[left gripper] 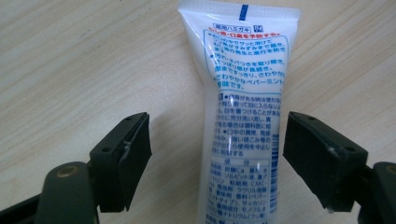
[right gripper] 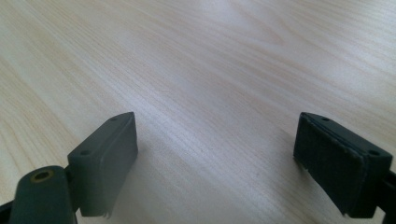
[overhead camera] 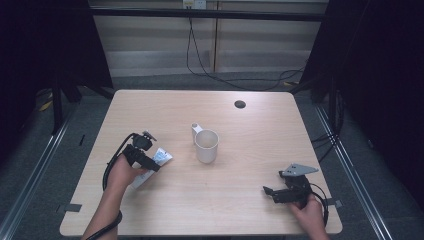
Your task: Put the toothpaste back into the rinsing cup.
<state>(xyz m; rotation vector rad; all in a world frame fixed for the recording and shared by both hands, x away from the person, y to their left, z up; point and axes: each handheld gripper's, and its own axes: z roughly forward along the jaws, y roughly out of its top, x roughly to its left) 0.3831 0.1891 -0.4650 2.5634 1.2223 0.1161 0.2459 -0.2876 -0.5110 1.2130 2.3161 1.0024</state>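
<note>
- High view is showing a wooden table [overhead camera: 240,210] with a white toothpaste tube [overhead camera: 156,164] lying flat toward its left edge, a white mug [overhead camera: 206,145] standing upright near the middle, and a dark round hole [overhead camera: 240,104] close to the far edge.
- Left gripper [overhead camera: 150,164] is sitting over the tube; in the left gripper view its jaws are standing apart on either side of the tube [left gripper: 243,116], with bare wood showing between each pad and the tube wall. No grip is being made yet.
- Right gripper [overhead camera: 270,192] is resting near the table's near right corner, jaws spread wide with nothing but wood between them [right gripper: 215,154].
- Judgement: the pick-up is only beginning. The approach looks finished; closing on the tube, lifting it, and carrying it wherever it is going are all remaining.
- Clearance: the tube is lying well inside the left edge, so it is not looking likely to slip off. Open wood is separating tube from mug, giving room to lift and carry rightward. The mug's handle is pointing toward the far edge, away from both grippers.
</note>
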